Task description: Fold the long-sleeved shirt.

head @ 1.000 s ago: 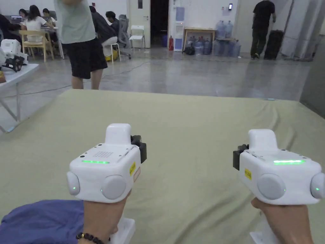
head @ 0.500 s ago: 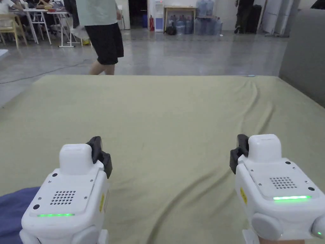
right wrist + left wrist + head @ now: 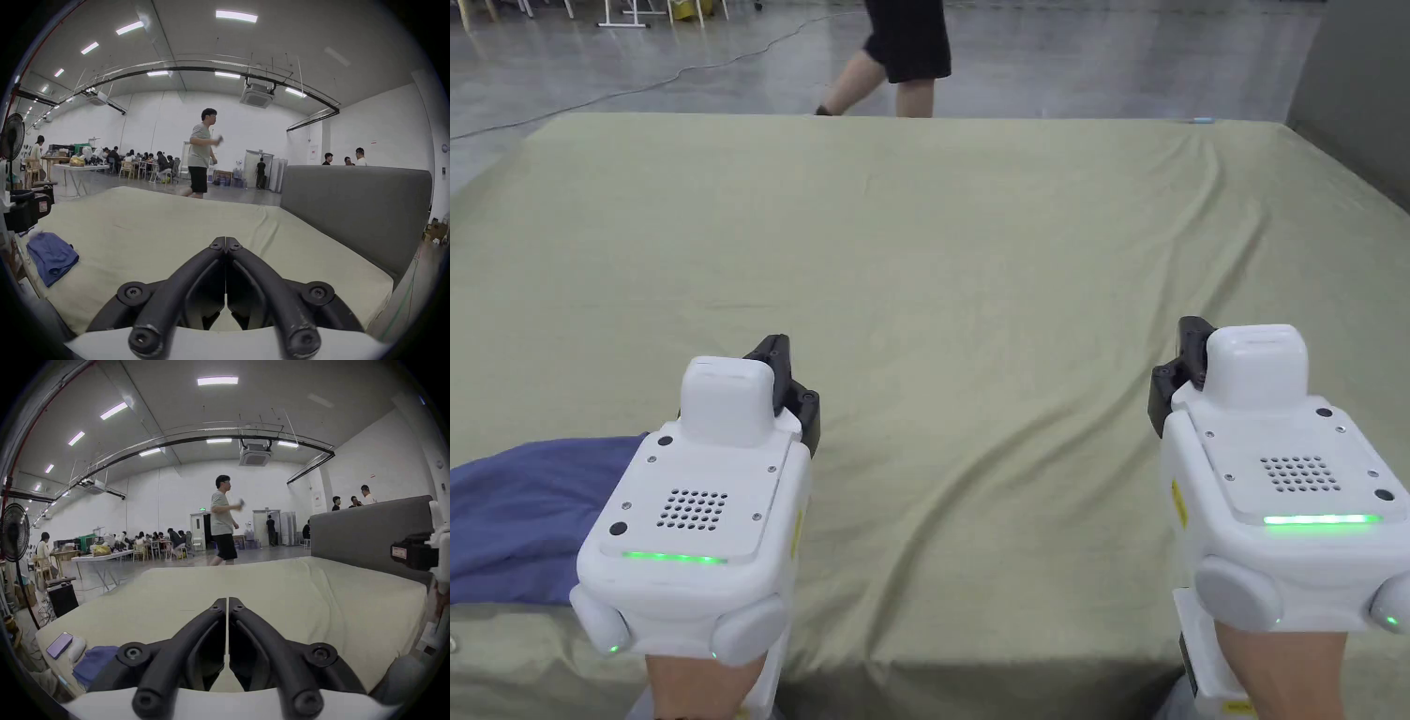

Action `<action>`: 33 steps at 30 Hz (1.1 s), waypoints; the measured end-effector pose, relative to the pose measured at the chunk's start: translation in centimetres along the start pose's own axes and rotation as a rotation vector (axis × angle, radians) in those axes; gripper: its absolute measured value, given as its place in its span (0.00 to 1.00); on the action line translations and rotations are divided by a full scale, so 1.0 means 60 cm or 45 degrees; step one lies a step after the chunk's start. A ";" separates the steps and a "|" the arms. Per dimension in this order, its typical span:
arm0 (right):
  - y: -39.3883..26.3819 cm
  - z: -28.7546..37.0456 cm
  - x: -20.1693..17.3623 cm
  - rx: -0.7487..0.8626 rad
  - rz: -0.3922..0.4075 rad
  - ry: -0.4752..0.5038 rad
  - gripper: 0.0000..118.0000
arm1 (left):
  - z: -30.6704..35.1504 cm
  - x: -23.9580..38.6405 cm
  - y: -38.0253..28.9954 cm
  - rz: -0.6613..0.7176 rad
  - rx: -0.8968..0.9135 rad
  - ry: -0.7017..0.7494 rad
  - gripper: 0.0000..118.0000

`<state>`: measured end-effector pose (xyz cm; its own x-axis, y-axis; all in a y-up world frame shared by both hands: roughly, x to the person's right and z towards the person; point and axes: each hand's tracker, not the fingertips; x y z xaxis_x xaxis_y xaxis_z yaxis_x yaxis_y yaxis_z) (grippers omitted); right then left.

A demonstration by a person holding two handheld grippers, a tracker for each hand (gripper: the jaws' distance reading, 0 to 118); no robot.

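Note:
A blue shirt lies bunched at the near left corner of the olive-green bed sheet; it also shows in the right gripper view and the left gripper view. My left gripper hovers just right of the shirt, not touching it. In its own view the left gripper has its jaws closed together with nothing between them. My right gripper is held over the sheet's near right part, far from the shirt. Its jaws are also pressed together and hold nothing.
A grey padded headboard runs along the bed's right side. A person walks past the far edge of the bed. A purple flat object and a white bundle lie beyond the shirt. A fan and tables stand left.
The head camera has tilted down, so the bed fills more of the picture. The walking person has moved from left toward the middle behind the bed. Both grippers stay shut.

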<state>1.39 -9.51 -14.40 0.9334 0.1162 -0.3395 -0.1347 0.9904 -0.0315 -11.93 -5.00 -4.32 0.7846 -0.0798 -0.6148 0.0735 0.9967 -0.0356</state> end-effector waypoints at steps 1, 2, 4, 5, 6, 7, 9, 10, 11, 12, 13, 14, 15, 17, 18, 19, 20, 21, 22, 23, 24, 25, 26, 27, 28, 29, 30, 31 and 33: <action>0.000 -0.001 0.000 -0.005 -0.008 -0.001 0.00 | 0.000 0.000 0.001 0.003 -0.001 -0.001 0.00; -0.001 -0.003 0.001 -0.008 -0.011 -0.004 0.00 | -0.001 0.000 0.003 0.009 -0.004 -0.003 0.00; -0.001 -0.003 0.000 -0.014 -0.013 -0.012 0.00 | -0.005 -0.001 0.006 0.020 -0.006 0.001 0.00; -0.001 -0.003 0.000 -0.015 -0.012 -0.008 0.00 | -0.006 -0.001 0.007 0.020 -0.006 0.003 0.00; -0.002 -0.003 -0.001 -0.016 -0.008 -0.005 0.00 | -0.008 -0.001 0.010 0.025 -0.008 0.005 0.00; -0.002 -0.002 -0.003 -0.014 -0.002 -0.009 0.02 | -0.009 -0.003 0.012 0.028 -0.009 0.007 0.00; -0.003 -0.002 -0.005 -0.006 0.003 -0.023 0.35 | -0.011 -0.002 0.014 0.028 -0.009 0.014 0.17; -0.004 -0.003 -0.005 -0.007 0.001 -0.030 0.64 | -0.011 -0.001 0.015 0.030 -0.012 0.017 0.46; -0.005 -0.005 -0.005 -0.016 -0.003 -0.031 0.78 | -0.014 -0.002 0.015 0.033 -0.018 0.016 0.74; -0.007 -0.006 -0.003 -0.019 -0.008 -0.029 0.85 | -0.017 -0.001 0.016 0.037 -0.028 0.015 0.95; -0.010 -0.005 -0.002 -0.010 -0.011 -0.027 0.85 | -0.019 -0.002 0.015 0.045 -0.031 0.012 1.00; -0.012 -0.004 -0.002 0.012 -0.009 -0.029 0.85 | -0.015 -0.003 0.012 0.048 -0.021 0.006 1.00; -0.014 -0.003 -0.002 0.029 -0.003 -0.040 0.85 | -0.005 -0.005 -0.005 0.052 0.056 -0.004 1.00; -0.021 -0.015 0.000 0.067 -0.012 -0.065 0.85 | 0.011 -0.011 -0.031 0.057 0.157 -0.059 1.00; -0.026 -0.021 0.002 0.071 -0.007 -0.063 0.85 | -0.001 0.005 -0.040 0.017 0.137 -0.004 1.00; -0.035 -0.022 0.004 0.087 -0.015 -0.079 0.85 | -0.021 0.021 -0.039 -0.038 0.069 0.065 1.00; -0.039 -0.022 0.007 0.079 -0.010 -0.081 0.85 | -0.030 0.022 -0.036 -0.045 0.014 0.069 1.00; -0.039 -0.022 0.006 -0.009 0.014 -0.121 0.85 | -0.027 0.011 -0.031 -0.019 -0.021 0.015 1.00; -0.040 -0.023 0.006 -0.061 0.014 -0.119 0.85 | -0.021 0.002 -0.028 0.013 -0.038 -0.037 1.00; -0.042 -0.024 0.008 -0.048 -0.005 -0.078 0.85 | -0.020 -0.002 -0.023 0.027 -0.057 -0.051 1.00; -0.045 -0.023 0.010 -0.030 -0.023 -0.054 0.85 | -0.023 0.001 -0.023 0.025 -0.080 -0.050 1.00; -0.047 -0.021 0.009 -0.020 -0.027 -0.058 0.85 | -0.024 0.007 -0.030 0.014 -0.058 -0.018 1.00; -0.045 -0.018 0.008 -0.016 -0.032 -0.058 0.85 | -0.022 0.009 -0.035 0.008 -0.046 -0.006 1.00; -0.043 -0.017 0.007 -0.015 -0.035 -0.055 0.85 | -0.018 0.009 -0.034 0.003 -0.036 -0.003 1.00; -0.043 -0.017 0.006 -0.013 -0.034 -0.056 0.85 | -0.016 0.008 -0.032 0.001 -0.032 -0.009 1.00; -0.042 -0.017 0.005 -0.015 -0.032 -0.051 0.85 | -0.016 0.007 -0.030 0.001 -0.034 -0.017 1.00; -0.040 -0.016 0.004 -0.023 -0.025 -0.040 0.85 | -0.015 0.007 -0.029 -0.001 -0.037 -0.025 1.00; -0.039 -0.016 0.003 -0.026 -0.019 -0.035 0.85 | -0.013 0.008 -0.026 -0.004 -0.033 -0.020 1.00; -0.039 -0.015 0.001 -0.018 -0.015 -0.027 0.85 | -0.012 0.010 -0.025 -0.010 -0.020 -0.012 1.00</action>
<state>1.45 -11.90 -15.21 0.9418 0.1060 -0.3190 -0.1279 0.9906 -0.0485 -11.99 -6.50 -5.20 0.7900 -0.0880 -0.6067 0.0705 0.9961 -0.0528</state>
